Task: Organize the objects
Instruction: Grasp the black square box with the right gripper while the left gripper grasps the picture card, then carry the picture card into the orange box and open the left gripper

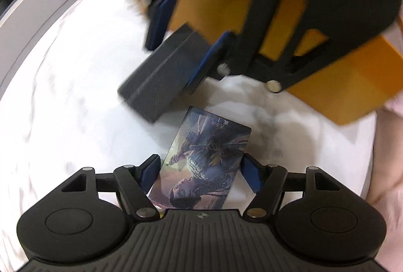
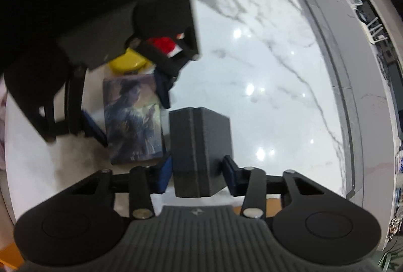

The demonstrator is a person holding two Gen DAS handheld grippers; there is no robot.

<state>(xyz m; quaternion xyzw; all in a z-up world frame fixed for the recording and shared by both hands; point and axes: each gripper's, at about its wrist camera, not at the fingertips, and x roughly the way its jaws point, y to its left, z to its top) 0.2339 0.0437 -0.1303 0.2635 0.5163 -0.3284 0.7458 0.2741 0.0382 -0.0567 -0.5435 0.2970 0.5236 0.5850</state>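
Objects to be tidied are few, and from where I stand the job looks barely past its start. Biggest is the white marble counter [image 2: 264,57], broad and glossy, mostly bare on its far side. Next comes an orange box [image 1: 352,85] lying flat near the counter's edge, partly under the right tool [image 1: 186,45] in the left wrist view; whether it is meant as the home for the smaller things I can only guess. Then a dark grey box [image 2: 201,151] with a textured skin, resting on the counter with the right tool's blue pads [image 2: 165,177] to either side of it: one pad sits close against a side, the other shows a sliver of gap, so I judge it not yet gripped. Just beside it lies an illustrated card pack [image 1: 204,161], showing a painted figure, flat on the counter between the spread fingers of the left tool [image 1: 199,171], which is released and holds nothing (its pads stand clear of both long edges). Smallest, half hidden behind the left tool's body in the right wrist view, are something yellow [image 2: 128,62] and something red [image 2: 163,45], too obscured to name. Nothing appears sorted yet. Crowding is the hazard: the two tools work almost nose to nose, and box and pack lie close enough that lifting one may nudge the other.
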